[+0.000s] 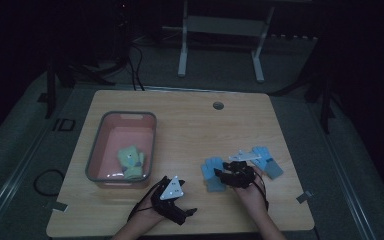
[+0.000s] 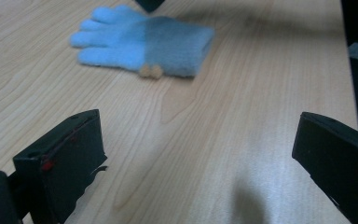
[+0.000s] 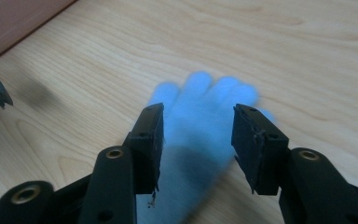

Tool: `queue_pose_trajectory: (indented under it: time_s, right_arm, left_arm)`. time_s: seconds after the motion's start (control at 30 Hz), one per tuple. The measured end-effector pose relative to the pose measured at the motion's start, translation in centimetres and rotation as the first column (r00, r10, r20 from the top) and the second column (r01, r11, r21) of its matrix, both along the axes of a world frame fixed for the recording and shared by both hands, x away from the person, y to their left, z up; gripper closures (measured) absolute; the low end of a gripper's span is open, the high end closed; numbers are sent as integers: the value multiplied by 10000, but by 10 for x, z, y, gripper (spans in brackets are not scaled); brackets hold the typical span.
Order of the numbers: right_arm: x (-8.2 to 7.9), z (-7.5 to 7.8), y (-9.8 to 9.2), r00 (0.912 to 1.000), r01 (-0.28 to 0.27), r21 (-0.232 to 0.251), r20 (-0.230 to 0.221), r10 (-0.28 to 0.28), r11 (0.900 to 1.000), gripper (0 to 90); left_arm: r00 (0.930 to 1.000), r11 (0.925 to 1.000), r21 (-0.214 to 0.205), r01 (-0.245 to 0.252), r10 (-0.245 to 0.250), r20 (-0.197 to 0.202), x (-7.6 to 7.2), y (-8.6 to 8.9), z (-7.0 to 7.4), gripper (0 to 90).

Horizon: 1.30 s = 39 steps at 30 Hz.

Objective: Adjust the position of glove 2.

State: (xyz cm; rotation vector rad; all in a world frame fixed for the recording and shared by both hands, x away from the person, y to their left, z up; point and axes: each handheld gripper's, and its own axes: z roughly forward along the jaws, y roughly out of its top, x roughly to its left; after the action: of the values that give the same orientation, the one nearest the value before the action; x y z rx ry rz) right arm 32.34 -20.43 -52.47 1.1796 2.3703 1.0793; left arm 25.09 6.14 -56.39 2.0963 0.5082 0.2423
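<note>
Right gripper [image 1: 220,173] sits over the near blue glove [image 1: 213,173], which lies flat on the desk [image 1: 190,130], right of centre. In the right gripper view its fingers [image 3: 150,140] stand partly apart, one on each side of the glove's palm, not pressing it. Second blue glove [image 1: 267,161] lies just right of that hand. Left gripper [image 1: 189,212] rests at the near edge, fingers wide, nothing between. Green gloves [image 1: 130,161] lie in the pink bin [image 1: 96,150], left.

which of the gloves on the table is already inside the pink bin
The green glove: it lies in the pink bin at the left. The two blue gloves lie flat on the bare wooden tabletop by the right gripper.
</note>
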Motion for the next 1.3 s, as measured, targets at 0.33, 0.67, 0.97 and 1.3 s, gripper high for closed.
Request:
queue_pose_trajectory:
  time_s: [0.33, 0.67, 0.97, 1.3]
  right_arm:
    - [3, 18, -48, 9973, -216, -144, 695, 225, 9997, 565]
    - [11, 23, -94, 9969, 263, -163, 751, -250, 9995, 578]
    - [22, 16, -131, 9954, 644, -259, 734, -624, 9976, 604]
    - [38, 3, -172, 9957, 866, -517, 366, -848, 9949, 598]
  left_arm:
    - [9999, 9999, 97, -115, 114, 110, 1, 0, -1, 24]
    - [9999, 9998, 119, -127, 126, 43, 1, 1, -2, 23]
    - [9999, 9999, 125, -113, 113, 32, 1, 1, -2, 24]
    - [10000, 9999, 100, -84, 84, 21, 1, 1, -3, 23]
